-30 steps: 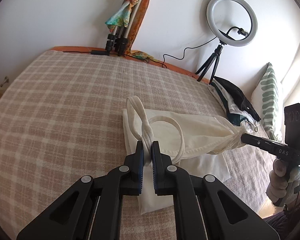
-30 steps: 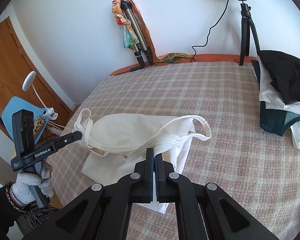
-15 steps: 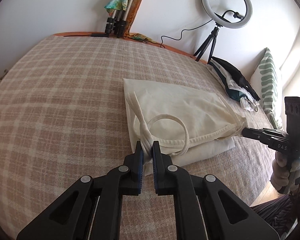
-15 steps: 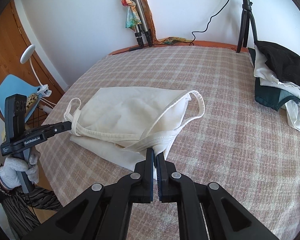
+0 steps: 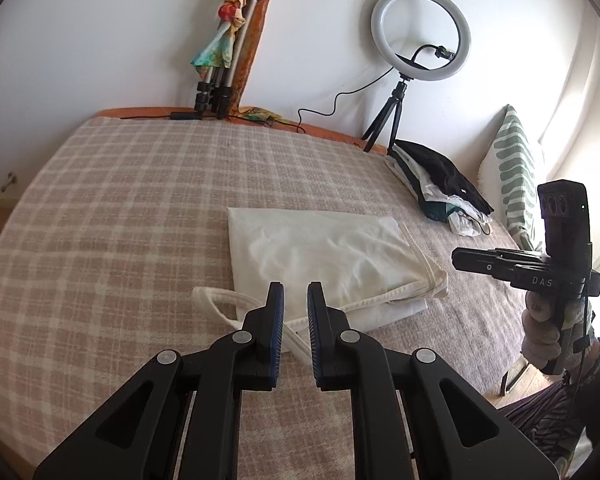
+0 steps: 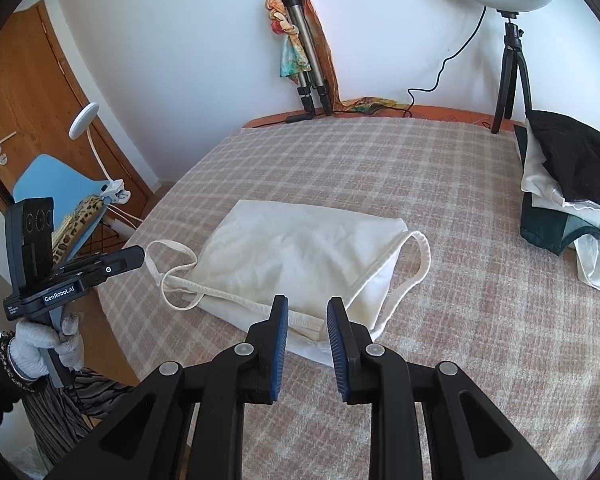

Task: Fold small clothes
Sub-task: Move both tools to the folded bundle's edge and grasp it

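Observation:
A cream sleeveless top (image 5: pixel 324 256) lies folded on the plaid bed cover (image 5: pixel 120 220). One strap loop (image 5: pixel 220 304) trails out at its near left corner. My left gripper (image 5: pixel 296 294) hovers just above that corner; its jaws are opening a little and nothing is pinched between them. In the right wrist view the top (image 6: pixel 300 248) lies flat, with another strap (image 6: pixel 416 264) looping out on the right. My right gripper (image 6: pixel 308 310) is over the near hem, jaws opening, the cloth below them and free. Each gripper shows in the other's view, the right gripper (image 5: pixel 460 258) and the left gripper (image 6: pixel 134 258).
A pile of dark and white clothes (image 6: pixel 568 184) sits at the bed's right side, beside a green patterned pillow (image 5: pixel 516 176). A ring light (image 5: pixel 420 32) and a scarf-draped tripod (image 5: pixel 228 52) stand by the wall. A blue chair (image 6: pixel 56 188) and a door are left of the bed.
Both grippers have let go of the top's corners and drawn back slightly. The folded top now lies flat on the bed, and its straps have dropped onto the cover.

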The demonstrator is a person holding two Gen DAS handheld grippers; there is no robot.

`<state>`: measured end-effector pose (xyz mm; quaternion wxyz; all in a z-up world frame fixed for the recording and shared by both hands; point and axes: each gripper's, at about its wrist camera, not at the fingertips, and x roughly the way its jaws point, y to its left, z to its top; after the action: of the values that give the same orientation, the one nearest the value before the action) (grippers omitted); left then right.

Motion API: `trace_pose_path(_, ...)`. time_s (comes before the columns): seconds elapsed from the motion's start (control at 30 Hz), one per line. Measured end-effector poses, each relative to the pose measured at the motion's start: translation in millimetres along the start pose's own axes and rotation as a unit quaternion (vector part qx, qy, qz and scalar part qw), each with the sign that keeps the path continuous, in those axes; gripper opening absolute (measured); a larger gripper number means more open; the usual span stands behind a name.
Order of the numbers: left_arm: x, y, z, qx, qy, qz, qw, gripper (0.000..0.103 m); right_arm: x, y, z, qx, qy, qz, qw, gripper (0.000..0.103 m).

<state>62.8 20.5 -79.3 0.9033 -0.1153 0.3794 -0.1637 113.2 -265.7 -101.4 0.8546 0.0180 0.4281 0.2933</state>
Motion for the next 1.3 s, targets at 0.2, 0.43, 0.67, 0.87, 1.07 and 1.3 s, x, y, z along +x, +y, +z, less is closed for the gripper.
trace_pose_path(0.2,35.0,1.2,18.6,-0.001,0.036,-0.007,0.9993,0.010,42.6,2.0,18.6,-0.018,0.042,-0.046,0.998,0.022)
trace_pose_path(0.43,69.6,13.0,-4.0,-0.014,0.102,-0.001,0.9947,0.010,54.0,-10.4,10.2,0.005,0.087,-0.054,0.995,0.022)
trace_pose_path(0.67,57.0,18.6,-36.7,0.010,0.133,0.006,0.9911,0.010,50.0,-8.8,-34.3,0.010,0.157,-0.043,0.987,0.019)
trace_pose_path(0.87,32.4,25.7,-38.7,-0.002,0.120,0.000,0.9928,0.010,21.2,-11.4,-33.9,0.012,0.122,0.001,0.993,0.024)
trace_pose_path(1.07,14.5,22.3,-19.4,-0.017,0.065,-0.003,0.9977,0.010,-6.0,-42.7,5.7,0.061,0.020,0.034,0.997,0.041)
trace_pose_path(1.3,39.7,6.0,-12.3,-0.013,0.071,-0.017,0.9972,0.010,27.8,-98.3,38.5,0.185,0.003,0.060,0.981,0.044)
